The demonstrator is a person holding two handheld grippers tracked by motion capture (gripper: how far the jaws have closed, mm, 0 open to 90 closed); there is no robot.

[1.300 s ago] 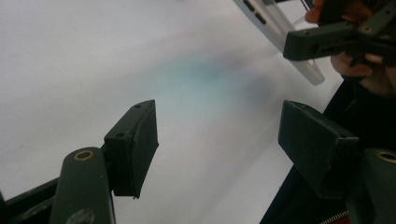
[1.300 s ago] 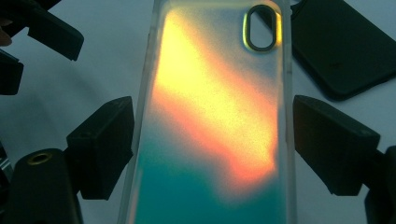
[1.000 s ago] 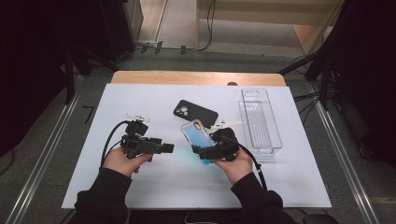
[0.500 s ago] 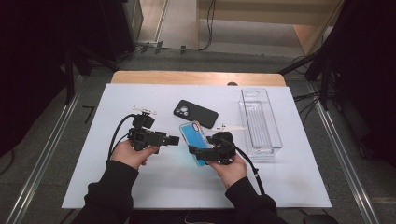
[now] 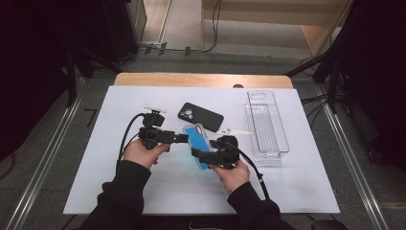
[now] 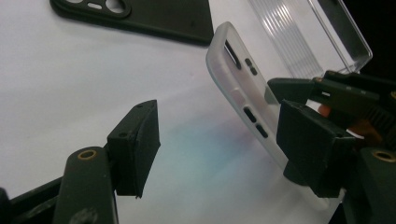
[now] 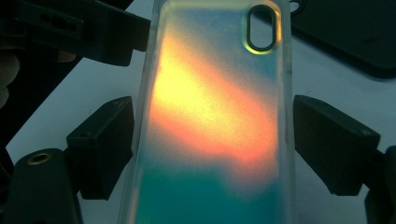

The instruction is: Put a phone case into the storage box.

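Blue phone case (image 5: 197, 143) is lifted off the desk (image 5: 287, 191) between the right gripper (image 5: 203, 155) jaws so the left gripper (image 5: 184, 139), jaws wide, can grip its edge.

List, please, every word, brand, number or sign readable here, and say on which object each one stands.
None can be read: the iridescent phone case, the black phone case, the clear tray and both grippers carry no visible lettering, label or number in any view.

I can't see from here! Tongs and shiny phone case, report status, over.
Right tongs clamped on shiny phone case, tilted off table. Left tongs open, at its edge. Black case, clear tray sit apart.
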